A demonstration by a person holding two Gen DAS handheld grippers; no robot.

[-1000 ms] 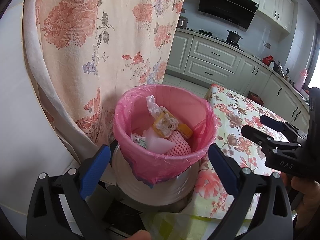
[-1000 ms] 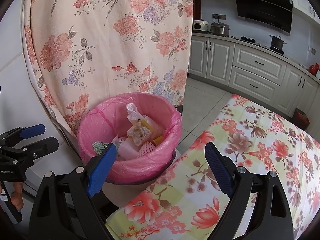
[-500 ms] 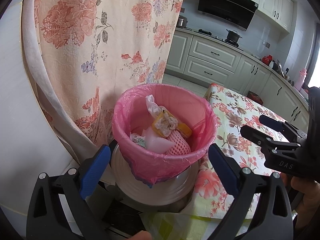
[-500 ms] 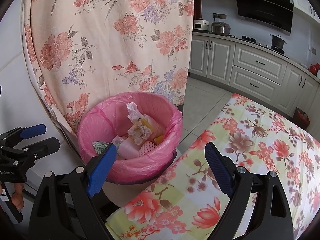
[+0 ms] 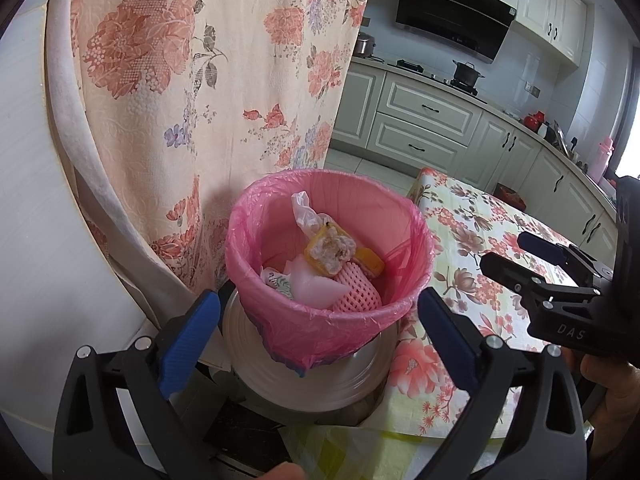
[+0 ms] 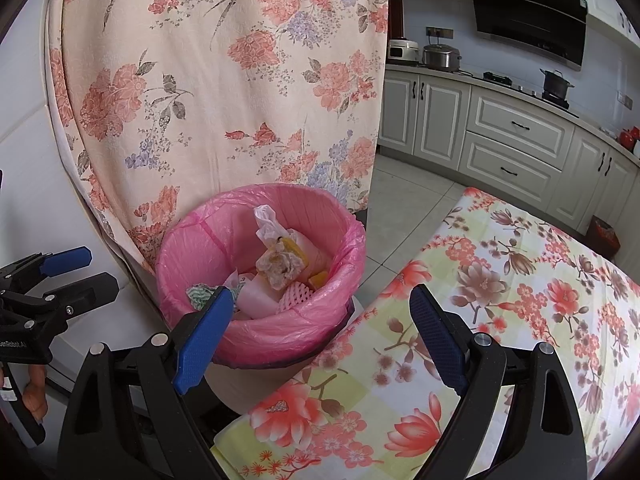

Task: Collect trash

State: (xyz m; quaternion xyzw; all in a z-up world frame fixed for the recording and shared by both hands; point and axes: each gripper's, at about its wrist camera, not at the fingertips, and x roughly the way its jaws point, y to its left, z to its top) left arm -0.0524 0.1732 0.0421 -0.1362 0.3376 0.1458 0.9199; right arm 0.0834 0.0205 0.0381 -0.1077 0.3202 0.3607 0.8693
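A small bin with a pink liner [image 5: 280, 332] [image 6: 280, 336] stands just past the table's corner. Inside lie a pink foam net sleeve [image 5: 356, 292] [image 6: 294, 294], a crumpled tissue wad [image 5: 332, 246] [image 6: 280, 266], a clear plastic bag [image 5: 302, 208] [image 6: 266, 220], white wrappers and a yellow scrap [image 5: 370, 260]. My left gripper [image 5: 320, 316] is open, its blue pads on either side of the bin, nothing between them. My right gripper [image 6: 320, 320] is also open and empty, over the bin's near rim and the table corner. Each gripper shows in the other's view [image 5: 536, 256] [image 6: 68, 276].
A floral tablecloth [image 6: 520, 300] [image 5: 472, 240] covers the table to the right of the bin. A floral curtain [image 5: 200, 100] [image 6: 220, 100] hangs right behind the bin, with a white wall [image 5: 32, 240] to the left. Kitchen cabinets [image 6: 500, 132] and tiled floor lie farther back.
Almost nothing: the bin sits a touch closer in the right wrist view. Both grippers stay open and empty.
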